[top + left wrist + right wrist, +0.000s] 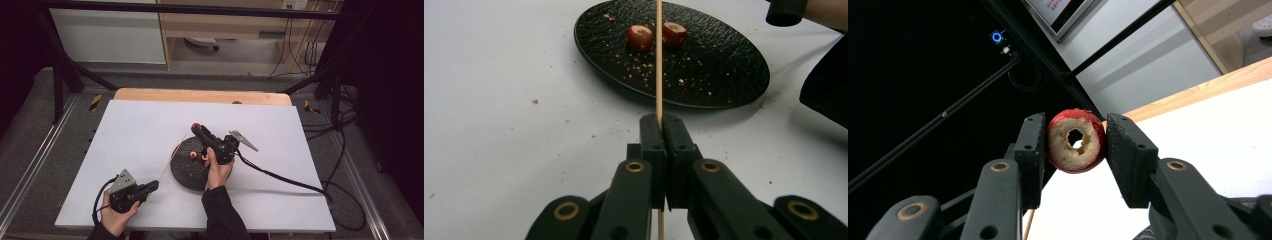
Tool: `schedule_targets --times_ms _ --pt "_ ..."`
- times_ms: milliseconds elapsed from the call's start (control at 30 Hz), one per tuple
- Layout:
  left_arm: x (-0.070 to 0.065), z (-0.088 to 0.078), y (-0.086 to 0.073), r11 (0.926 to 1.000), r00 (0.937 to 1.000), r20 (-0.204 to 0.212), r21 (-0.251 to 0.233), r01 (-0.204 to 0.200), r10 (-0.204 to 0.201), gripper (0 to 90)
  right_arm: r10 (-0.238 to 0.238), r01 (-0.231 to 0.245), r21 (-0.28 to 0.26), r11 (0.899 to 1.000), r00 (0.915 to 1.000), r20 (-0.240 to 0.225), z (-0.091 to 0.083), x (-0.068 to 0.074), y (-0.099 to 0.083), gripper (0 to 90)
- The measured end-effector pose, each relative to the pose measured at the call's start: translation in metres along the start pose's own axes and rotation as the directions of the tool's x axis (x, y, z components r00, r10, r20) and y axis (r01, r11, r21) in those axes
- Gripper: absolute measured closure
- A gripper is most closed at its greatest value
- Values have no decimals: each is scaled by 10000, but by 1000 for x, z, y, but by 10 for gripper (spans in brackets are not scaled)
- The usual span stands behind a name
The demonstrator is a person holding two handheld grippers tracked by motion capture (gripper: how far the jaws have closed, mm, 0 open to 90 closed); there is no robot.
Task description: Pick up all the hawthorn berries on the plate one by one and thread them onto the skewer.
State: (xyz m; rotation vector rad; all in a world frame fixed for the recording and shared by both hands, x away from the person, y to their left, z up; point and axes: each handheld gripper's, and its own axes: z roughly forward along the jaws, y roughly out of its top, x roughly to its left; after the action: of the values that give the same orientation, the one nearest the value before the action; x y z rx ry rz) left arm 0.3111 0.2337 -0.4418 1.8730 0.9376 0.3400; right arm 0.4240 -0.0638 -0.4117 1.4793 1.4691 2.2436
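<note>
two fruit pieces [640,38] wait on the black plate [724,75] — right gripper [1076,145] jaws pinch a cored piece [1076,141] aloft, left gripper [663,125] jaws clamp the skewer [658,60]; line the hole up with the tip — then push gently.

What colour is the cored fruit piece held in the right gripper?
Red skin with pale tan flesh around the hole; the fruit piece shows best in the right gripper view.

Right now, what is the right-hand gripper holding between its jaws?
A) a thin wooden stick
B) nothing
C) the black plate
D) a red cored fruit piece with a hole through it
D: in the right gripper view the right gripper has its jaws pressed on either side of a red fruit piece with a pale cut face and a hole through its middle.
</note>
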Motion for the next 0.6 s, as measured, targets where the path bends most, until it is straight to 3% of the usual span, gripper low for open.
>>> schedule_targets --times_ms 600 --pt "-8 8 1 9999 9997 224 101 -137 135 882 -147 145 -140 9998 9998 -138 -1 -1 -5 613"
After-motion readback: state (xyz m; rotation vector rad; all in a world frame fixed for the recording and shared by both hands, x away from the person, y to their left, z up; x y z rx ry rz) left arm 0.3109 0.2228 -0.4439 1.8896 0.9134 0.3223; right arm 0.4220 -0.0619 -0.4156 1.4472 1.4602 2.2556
